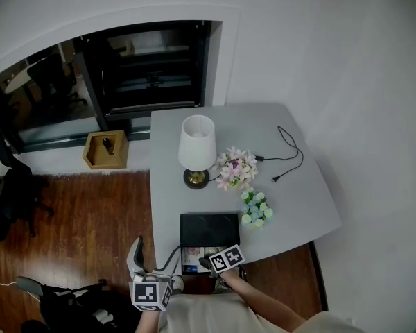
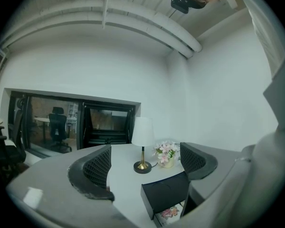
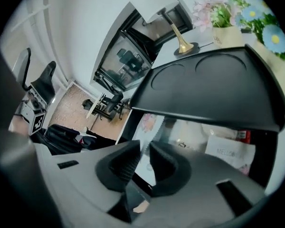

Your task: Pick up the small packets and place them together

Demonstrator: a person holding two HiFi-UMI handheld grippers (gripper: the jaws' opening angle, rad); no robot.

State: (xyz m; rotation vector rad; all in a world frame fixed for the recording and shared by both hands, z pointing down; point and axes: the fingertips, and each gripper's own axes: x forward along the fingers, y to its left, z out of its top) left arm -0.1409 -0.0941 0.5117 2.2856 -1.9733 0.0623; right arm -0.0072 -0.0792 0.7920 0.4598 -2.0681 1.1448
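A black box (image 1: 209, 229) stands at the table's front edge with its lid (image 3: 204, 89) raised. Several small packets lie inside it, among them a white one with print (image 3: 230, 151). My right gripper (image 3: 143, 148) reaches into the box and is shut on the edge of a white packet with a pink flower print (image 3: 146, 125). In the head view the right gripper (image 1: 206, 262) sits at the box's front left corner. My left gripper (image 2: 145, 148) hangs open and empty, left of the box (image 2: 166, 194); in the head view it (image 1: 154, 261) is at the table's front edge.
On the grey table (image 1: 298, 193) stand a white lamp (image 1: 197, 148), a pot of pink flowers (image 1: 236, 166) and a bunch of blue-green flowers (image 1: 256, 208). A black cable (image 1: 288, 151) lies at the back right. A wooden box (image 1: 106, 150) sits on the floor to the left.
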